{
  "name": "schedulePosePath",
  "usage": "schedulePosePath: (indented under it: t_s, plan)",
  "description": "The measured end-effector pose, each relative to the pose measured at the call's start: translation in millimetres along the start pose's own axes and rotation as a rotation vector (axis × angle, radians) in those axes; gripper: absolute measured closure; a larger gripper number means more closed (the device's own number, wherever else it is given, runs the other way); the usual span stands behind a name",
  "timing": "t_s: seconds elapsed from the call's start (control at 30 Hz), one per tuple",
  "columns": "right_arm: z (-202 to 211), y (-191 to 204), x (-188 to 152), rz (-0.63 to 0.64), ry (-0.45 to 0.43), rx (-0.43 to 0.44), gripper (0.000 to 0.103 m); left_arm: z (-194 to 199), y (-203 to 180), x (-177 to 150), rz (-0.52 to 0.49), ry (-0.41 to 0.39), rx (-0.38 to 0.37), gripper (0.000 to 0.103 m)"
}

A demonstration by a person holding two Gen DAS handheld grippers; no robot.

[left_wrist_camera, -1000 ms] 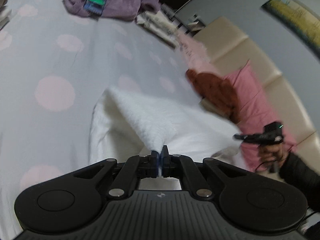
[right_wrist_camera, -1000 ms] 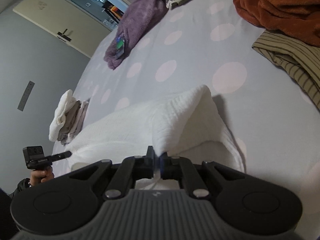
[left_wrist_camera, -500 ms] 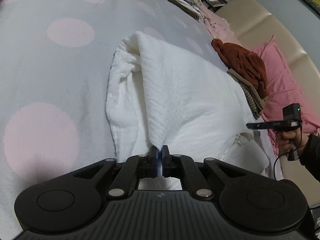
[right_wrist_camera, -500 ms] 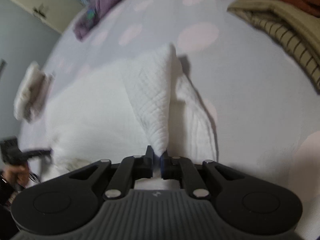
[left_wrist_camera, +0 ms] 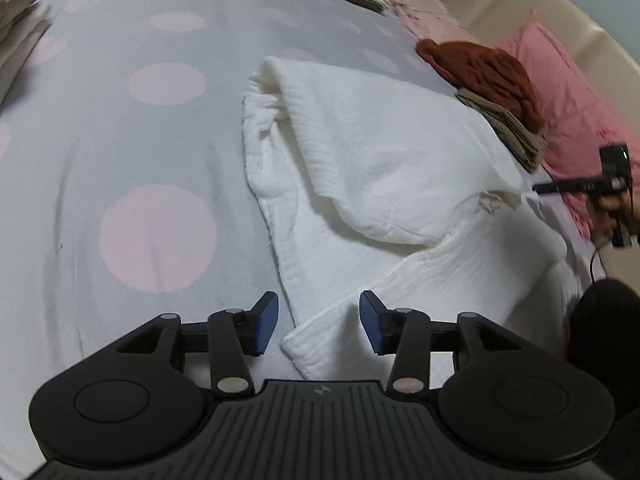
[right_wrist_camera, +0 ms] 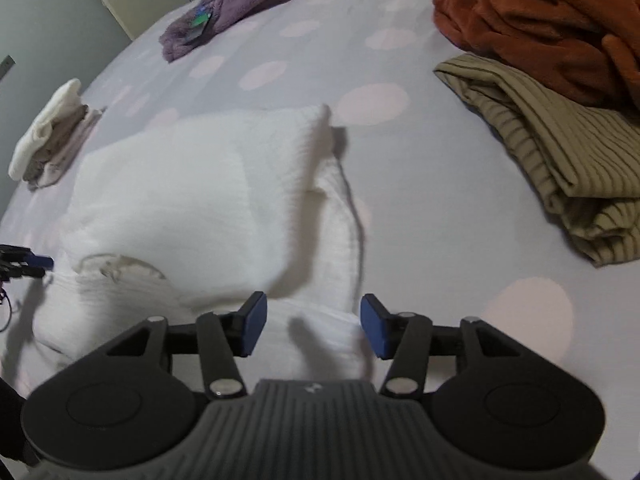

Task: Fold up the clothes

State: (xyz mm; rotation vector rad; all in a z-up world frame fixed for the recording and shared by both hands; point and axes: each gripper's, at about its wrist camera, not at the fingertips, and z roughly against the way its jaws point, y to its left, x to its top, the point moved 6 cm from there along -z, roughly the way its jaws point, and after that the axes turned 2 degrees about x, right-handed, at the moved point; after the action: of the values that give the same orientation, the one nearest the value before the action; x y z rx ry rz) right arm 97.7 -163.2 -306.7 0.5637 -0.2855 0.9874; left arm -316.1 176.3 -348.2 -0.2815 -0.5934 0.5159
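Both tools wide, holding nothing: left tool (left_wrist_camera: pixel 319 322), right tool (right_wrist_camera: pixel 314 326). White garment (left_wrist_camera: pixel 384 168) half-folded on bed (left_wrist_camera: pixel 120 128); regrip near hem corners, tension evenly.

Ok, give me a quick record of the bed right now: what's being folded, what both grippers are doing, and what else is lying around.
surface: bed sheet, grey with pink dots
item in work: white garment, top half folded over, lying flat
left gripper: jaws open, holding nothing, garment edge between them
right gripper: jaws open, holding nothing, over the garment
other laundry: rust fleece on striped olive garment; purple garment; small folded stack
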Motion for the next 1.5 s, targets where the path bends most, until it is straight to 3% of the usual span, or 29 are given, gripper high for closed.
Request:
schedulePosePath:
  t_s: [0.2,0.33,0.7,0.8,0.87,0.9,0.97,1.13,1.27,1.5]
  plan:
    - [-7,4,-5,0.079,0.032,-0.044,0.048,0,-5,-5,0.029,0.011,0.009,0.06]
    - [-14,-4,-8,0.054,0.038,-0.079,0.048,0,-9,-10,0.037,0.018,0.007,0.06]
    - [-20,-1,-15,0.049,0.06,-0.049,0.055,-8,-13,-15,0.059,0.019,0.029,0.062]
    - [-22,0,-17,0.056,0.064,-0.048,0.058,-10,-15,-15,0.026,0.038,0.056,0.07]
    - [-22,2,-17,0.074,0.067,-0.046,0.081,-12,-15,-15,0.004,0.065,0.064,0.095]
    - [-22,3,-18,0.084,0.069,-0.046,0.088,-12,-16,-16,-0.01,0.078,0.057,0.103]
    - [-19,6,-17,0.103,0.054,-0.045,0.094,-9,-21,-17,-0.045,0.083,0.043,0.103]
    - [-2,8,-16,0.08,0.006,-0.021,0.095,5,-17,-14,-0.03,0.052,0.003,0.103]
    - [16,13,-8,0.07,-0.042,0.029,0.096,30,-22,-10,-0.067,-0.023,-0.097,0.103]
    - [51,26,-13,0.132,-0.047,0.169,0.096,52,-28,-19,-0.121,0.006,-0.196,0.103]
